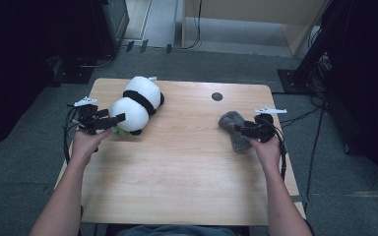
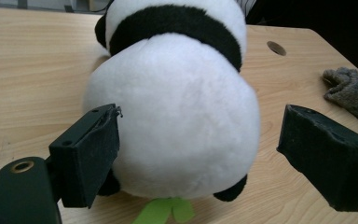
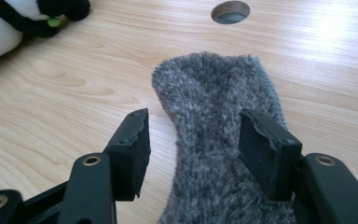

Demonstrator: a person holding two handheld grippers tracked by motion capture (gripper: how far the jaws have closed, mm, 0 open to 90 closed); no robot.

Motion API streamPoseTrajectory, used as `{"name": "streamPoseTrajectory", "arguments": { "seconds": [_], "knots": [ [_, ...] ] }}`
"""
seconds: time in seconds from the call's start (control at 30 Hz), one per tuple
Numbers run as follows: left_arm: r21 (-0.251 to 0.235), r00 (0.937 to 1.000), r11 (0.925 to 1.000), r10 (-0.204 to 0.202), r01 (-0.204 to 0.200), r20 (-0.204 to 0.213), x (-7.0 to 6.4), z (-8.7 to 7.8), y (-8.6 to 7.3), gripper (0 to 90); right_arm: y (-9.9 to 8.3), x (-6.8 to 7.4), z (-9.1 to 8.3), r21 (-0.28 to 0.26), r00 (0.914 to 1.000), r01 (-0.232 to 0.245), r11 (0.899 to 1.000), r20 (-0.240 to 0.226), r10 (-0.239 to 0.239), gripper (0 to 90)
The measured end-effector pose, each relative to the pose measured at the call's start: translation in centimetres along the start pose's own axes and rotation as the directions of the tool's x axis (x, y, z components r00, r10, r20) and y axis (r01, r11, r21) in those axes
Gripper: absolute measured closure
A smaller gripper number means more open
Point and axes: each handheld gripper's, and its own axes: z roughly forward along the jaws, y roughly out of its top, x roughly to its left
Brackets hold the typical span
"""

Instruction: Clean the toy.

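- Looking down, high view: left gripper (image 1: 109,120) at table's (image 1: 187,187) left edge, touching plush panda (image 1: 137,104); panda's long axis running away and to the right. Right gripper (image 1: 240,130) over grey sock (image 1: 232,129) at right side; each hand nearest its own thing.
- Left gripper view: jaws spread wide, flanking panda's (image 2: 177,116) round white end; left pad (image 2: 98,154) touching plush, right pad apart. Not clamped.
- Right gripper view: jaws apart, straddling sock (image 3: 214,140) across its width; sock's length running straight ahead toward table hole (image 3: 230,11).
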Motion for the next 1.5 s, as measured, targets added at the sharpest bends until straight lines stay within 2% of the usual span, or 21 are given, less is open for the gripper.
{"name": "streamPoseTrajectory", "arguments": {
  "seconds": [0.13,0.3,0.47,0.6,0.73,0.9,0.97,1.1,1.2,1.33,1.4,1.47,1.5],
  "knots": [
    [0.002,0.9995,0.9998,0.02,-0.02,0.025,-1.1,-0.2,0.2,13.1,0.0,1.0,-0.4,0.001,1.0,0.007,1.0,-0.003,-0.007,43.8],
    [0.007,0.9973,0.9982,0.06,-0.06,0.043,-2.6,-0.1,0.2,13.2,0.1,2.8,-0.3,0.0,0.9989,0.044,0.999,-0.014,-0.044,43.5],
    [0.013,0.9928,0.995,0.098,-0.099,0.069,-4.1,0.6,0.2,13.8,0.1,5.0,0.4,0.016,0.9937,0.104,0.994,-0.042,-0.104,43.3],
    [0.028,0.9863,0.9898,0.137,-0.14,0.092,-5.5,1.5,-0.1,13.8,0.0,6.4,1.2,0.025,0.9882,0.142,0.99,-0.062,-0.14,43.3],
    [0.044,0.9794,0.9856,0.157,-0.164,0.127,-6.8,2.5,-0.5,14.0,-0.3,7.5,1.9,0.032,0.9844,0.159,0.987,-0.082,-0.156,43.3],
    [0.087,0.9688,0.9733,0.198,-0.212,0.149,-8.3,4.0,-1.3,14.6,-0.6,8.8,2.8,0.041,0.9824,0.162,0.986,-0.102,-0.157,43.0],
    [0.096,0.9655,0.9703,0.204,-0.222,0.161,-8.8,4.6,-1.6,14.9,-0.8,9.3,3.1,0.038,0.9811,0.166,0.985,-0.107,-0.161,43.0],
    [0.129,0.9623,0.9685,0.185,-0.213,0.199,-9.5,5.5,-2.4,15.3,-1.3,10.5,3.9,0.049,0.9753,0.195,0.979,-0.115,-0.189,43.0],
    [0.148,0.9645,0.9674,0.174,-0.205,0.198,-9.6,6.2,-3.2,15.4,-1.8,11.1,4.6,0.058,0.971,0.214,0.975,-0.121,-0.206,42.9],
    [0.167,0.9647,0.9587,0.203,-0.231,0.168,-10.0,7.1,-4.3,15.7,-2.3,11.8,5.5,0.072,0.9652,0.242,0.968,-0.119,-0.233,42.3],
    [0.174,0.9612,0.9526,0.222,-0.249,0.164,-10.2,7.4,-4.5,15.8,-2.6,11.9,5.9,0.071,0.9609,0.26,0.963,-0.117,-0.251,42.3],
    [0.171,0.9539,0.9441,0.256,-0.282,0.156,-10.3,7.8,-4.9,15.8,-3.0,12.0,6.2,0.068,0.9612,0.259,0.963,-0.115,-0.251,42.5],
    [0.169,0.9521,0.9421,0.266,-0.29,0.151,-10.3,7.9,-5.1,16.2,-3.3,12.0,6.4,0.069,0.9621,0.256,0.964,-0.115,-0.247,42.6]
  ]
}}
